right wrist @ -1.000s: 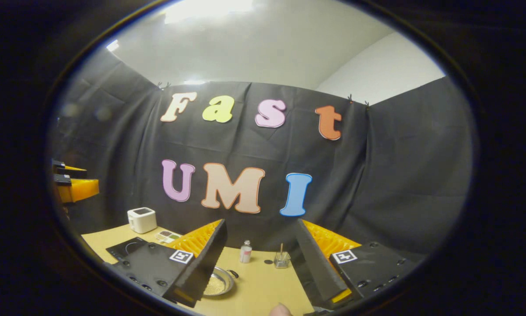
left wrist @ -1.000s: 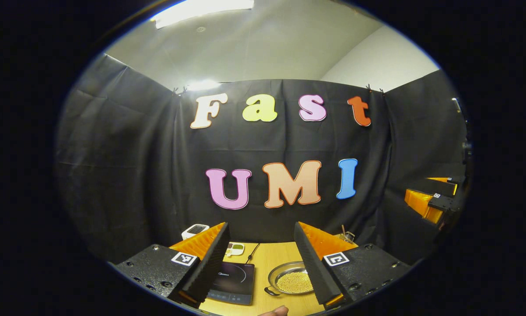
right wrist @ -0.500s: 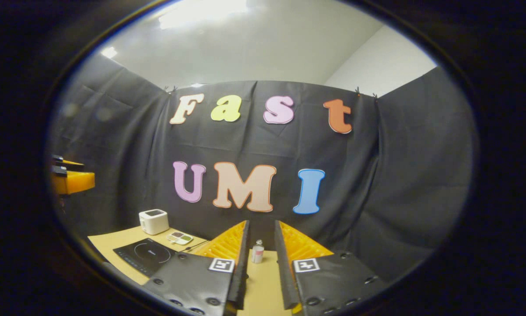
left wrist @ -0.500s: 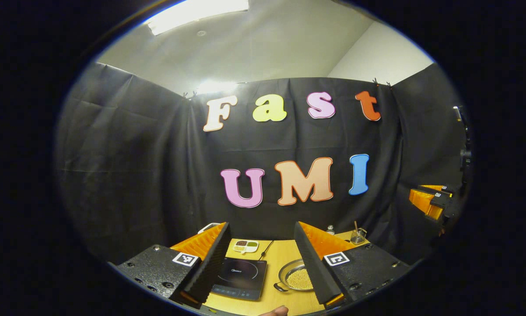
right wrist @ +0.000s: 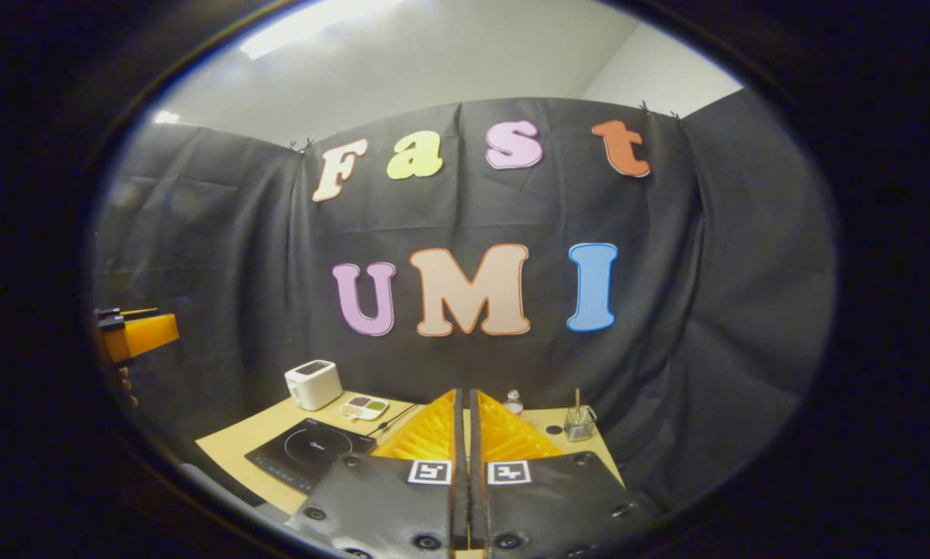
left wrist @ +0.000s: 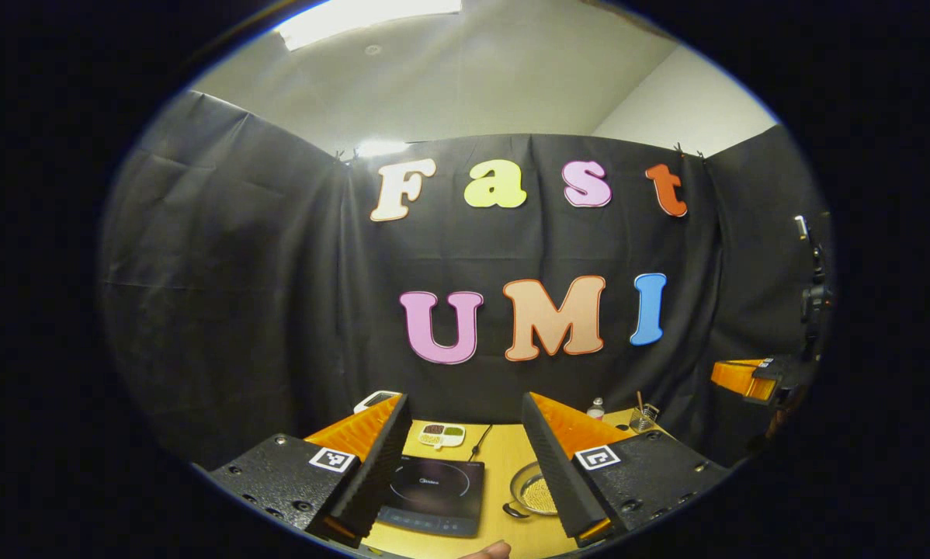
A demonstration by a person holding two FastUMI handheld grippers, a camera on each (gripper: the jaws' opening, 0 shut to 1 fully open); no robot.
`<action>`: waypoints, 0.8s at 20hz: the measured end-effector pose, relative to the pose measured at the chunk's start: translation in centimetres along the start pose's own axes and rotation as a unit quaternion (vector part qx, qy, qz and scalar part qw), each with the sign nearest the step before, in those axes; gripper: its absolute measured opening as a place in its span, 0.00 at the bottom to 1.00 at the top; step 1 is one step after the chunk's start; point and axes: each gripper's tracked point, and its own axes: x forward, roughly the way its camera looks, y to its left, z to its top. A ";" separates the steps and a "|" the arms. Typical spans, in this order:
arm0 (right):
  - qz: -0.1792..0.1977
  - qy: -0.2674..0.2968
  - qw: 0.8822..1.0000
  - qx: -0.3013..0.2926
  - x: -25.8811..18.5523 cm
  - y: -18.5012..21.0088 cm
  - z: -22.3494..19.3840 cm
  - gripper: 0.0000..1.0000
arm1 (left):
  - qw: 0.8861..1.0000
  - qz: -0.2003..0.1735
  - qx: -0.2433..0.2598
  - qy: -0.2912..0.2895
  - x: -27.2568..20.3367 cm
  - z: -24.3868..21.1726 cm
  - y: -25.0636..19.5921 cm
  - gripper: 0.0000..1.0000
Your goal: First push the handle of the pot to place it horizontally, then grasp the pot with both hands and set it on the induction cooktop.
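In the left gripper view the left gripper (left wrist: 465,458) hangs above the wooden table (left wrist: 504,454) with its jaws spread wide and nothing between them; through the gap the induction cooktop (left wrist: 434,493) lies flat at about 7 o'clock from the view's centre, and the pot (left wrist: 535,495) sits on the table just to the right of it, apart from it, partly hidden behind the right-hand finger; the pot is shallow and round, holds pale grains, and one small dark side handle (left wrist: 514,511) sticks out at about 7 o'clock from its rim, so its handle axis seems to run slantwise rather than level across the view, though the far handle is hidden; beyond the cooktop lies a small divided dish (left wrist: 442,435), and at the table's back right stand a small bottle (left wrist: 595,407) and a glass cup (left wrist: 642,419) with a stick in it; the right gripper (left wrist: 744,378) shows at 3 o'clock, well apart; in the right gripper view the right gripper (right wrist: 465,435) has its jaws pressed together on nothing; the cooktop (right wrist: 310,454) lies at 8 o'clock, a white toaster (right wrist: 314,384) behind it, and the left gripper (right wrist: 135,335) shows at 9 o'clock.
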 end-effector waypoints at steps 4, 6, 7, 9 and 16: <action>-0.031 0.034 0.999 0.026 2.2 3.0 -3.1 0.02 | 0.999 -0.036 0.004 0.004 2.2 -1.7 3.2 0.87; -0.043 0.047 0.998 0.025 2.4 4.3 -4.3 0.02 | 0.999 -0.049 0.003 0.013 3.0 -2.8 4.6 0.87; -0.050 0.053 0.997 0.023 2.4 4.8 -5.1 0.02 | 0.998 -0.058 -0.001 0.009 3.4 -2.7 4.8 0.88; -0.061 0.075 0.995 0.030 2.3 5.5 -7.0 0.02 | 0.998 -0.068 0.001 0.016 4.3 -3.4 5.5 0.87; -0.046 0.182 0.981 0.051 2.9 6.6 -15.3 0.02 | 0.997 -0.053 -0.021 0.054 7.0 -7.5 6.5 0.87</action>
